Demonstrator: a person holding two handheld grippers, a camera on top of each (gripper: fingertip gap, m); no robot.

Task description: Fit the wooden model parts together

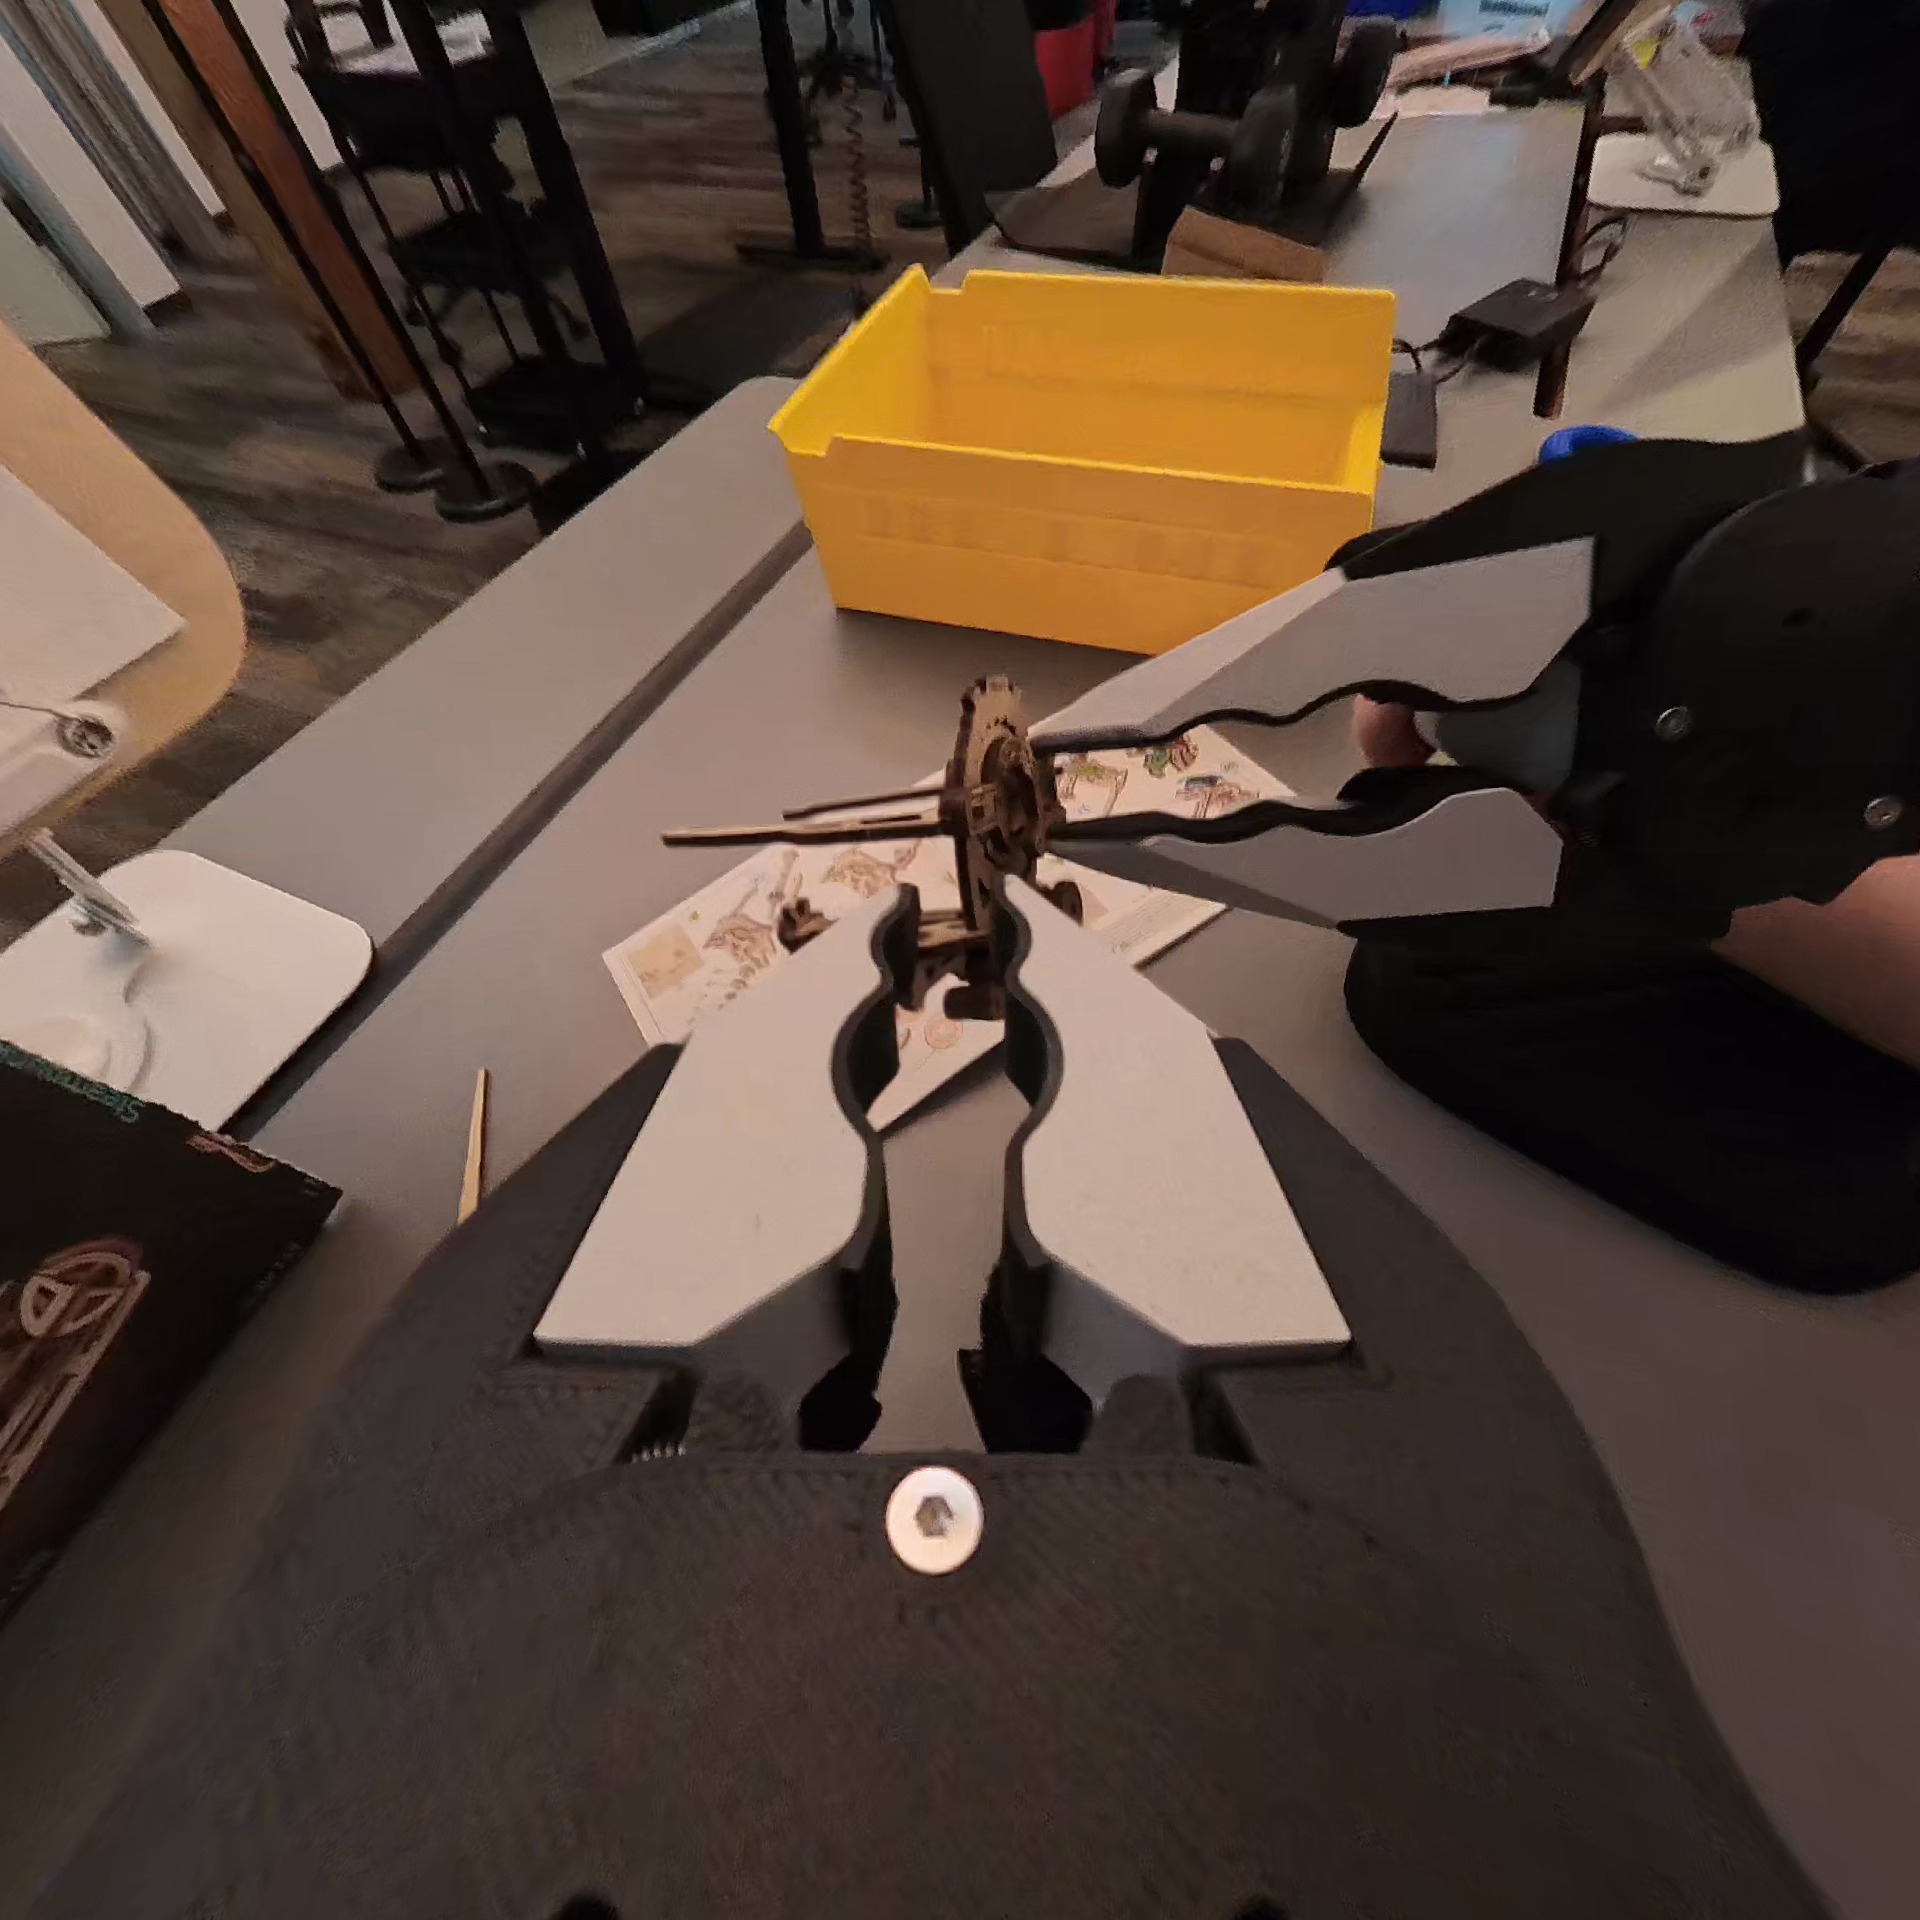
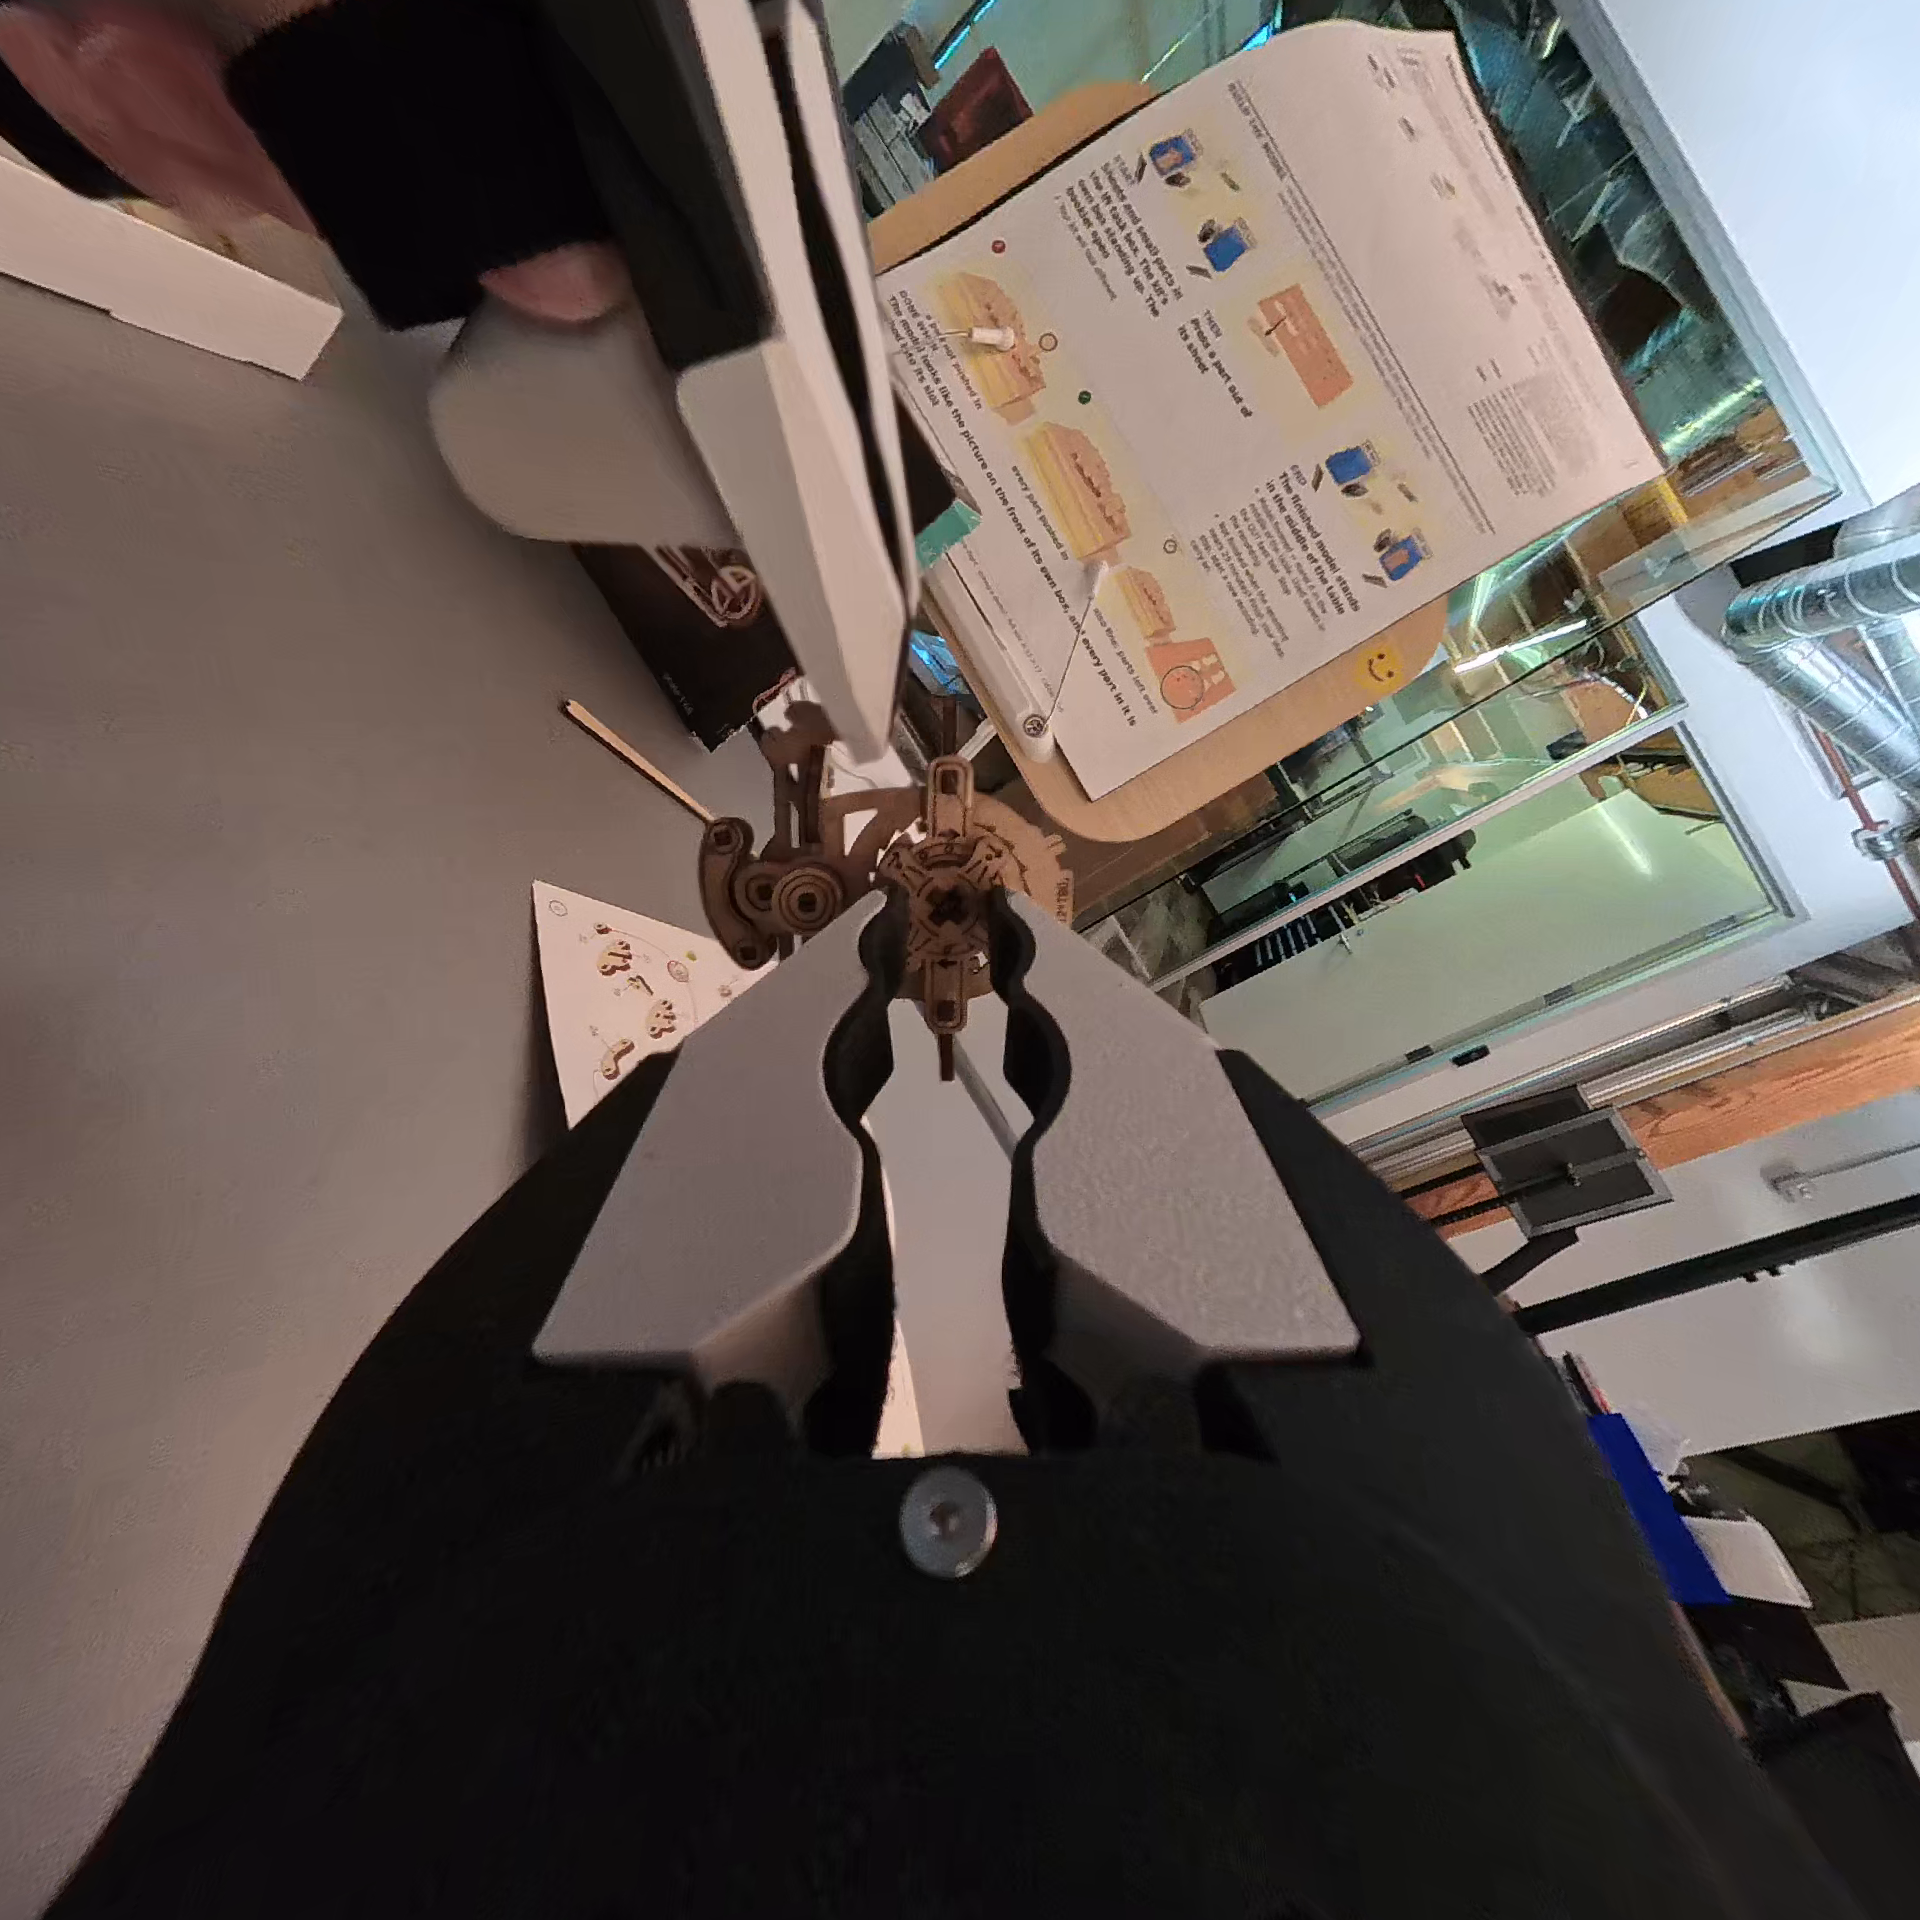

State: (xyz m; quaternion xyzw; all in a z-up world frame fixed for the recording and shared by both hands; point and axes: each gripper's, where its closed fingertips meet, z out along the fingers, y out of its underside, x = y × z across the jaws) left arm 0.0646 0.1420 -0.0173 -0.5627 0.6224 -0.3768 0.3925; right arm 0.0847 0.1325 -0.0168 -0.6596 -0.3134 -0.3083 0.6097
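My left gripper (image 1: 953,899) is shut on a small dark wooden linkage part (image 1: 951,956), held upright above the grey table (image 1: 520,727). My right gripper (image 1: 1044,795) comes in from the right, shut on a toothed wooden wheel (image 1: 992,769) with thin rods (image 1: 790,826) sticking out to the left. The wheel sits just above the linkage part, touching or nearly touching it. In the right wrist view my right gripper (image 2: 945,904) clamps the wheel's cross-shaped hub (image 2: 943,920). The left gripper (image 2: 878,727) reaches down from above onto the linkage (image 2: 774,883).
An open yellow bin (image 1: 1081,457) stands behind the work spot. A printed instruction sheet (image 1: 727,956) lies under the parts. A thin wooden stick (image 1: 473,1143) and a black box (image 1: 104,1299) lie at the left. A white stand base (image 1: 208,977) holds an instruction poster (image 2: 1247,416). The grippers are tip to tip, or close to it.
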